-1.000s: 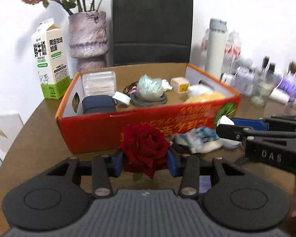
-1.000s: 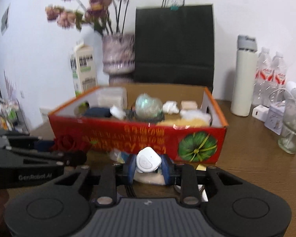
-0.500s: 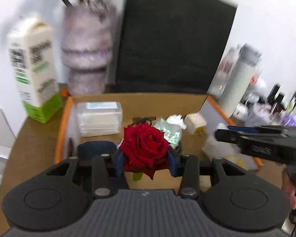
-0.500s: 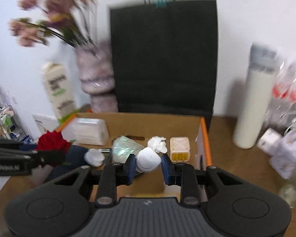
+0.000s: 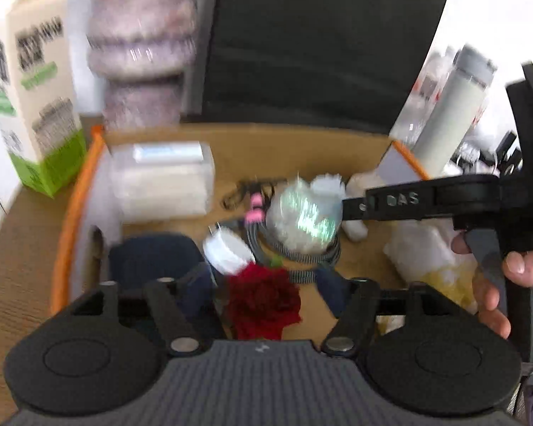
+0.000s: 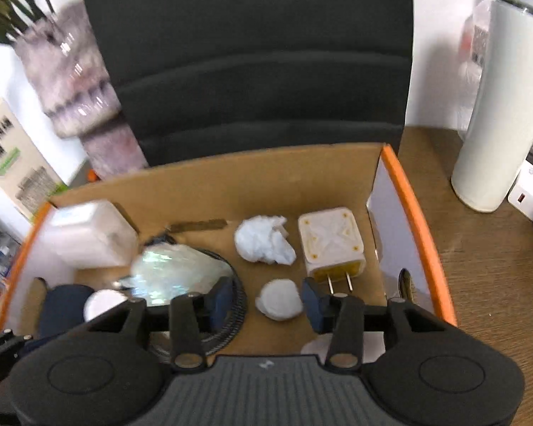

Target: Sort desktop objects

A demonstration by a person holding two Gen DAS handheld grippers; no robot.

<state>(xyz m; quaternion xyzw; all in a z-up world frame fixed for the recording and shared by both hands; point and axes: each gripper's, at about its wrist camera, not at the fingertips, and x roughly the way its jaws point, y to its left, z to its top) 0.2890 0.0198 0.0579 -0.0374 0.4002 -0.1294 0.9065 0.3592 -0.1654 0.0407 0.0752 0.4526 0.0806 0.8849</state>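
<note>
The cardboard box [image 6: 414, 213] sat near the table's back edge, already crowded. Over its front-left corner the left gripper [image 5: 266, 294] had just been opening; its jaws stood wide, with the red rose [image 5: 263, 301] loose between them, touching neither pad. Over the front-right corner, the right gripper [image 6: 264, 300] had likewise been parting, the small white case [image 6: 279, 300] free between its fingers.

A brown wood-grain table [image 6: 494, 284] stands against a plain white wall [image 6: 440, 46], evenly lit by bright, soft light.
</note>
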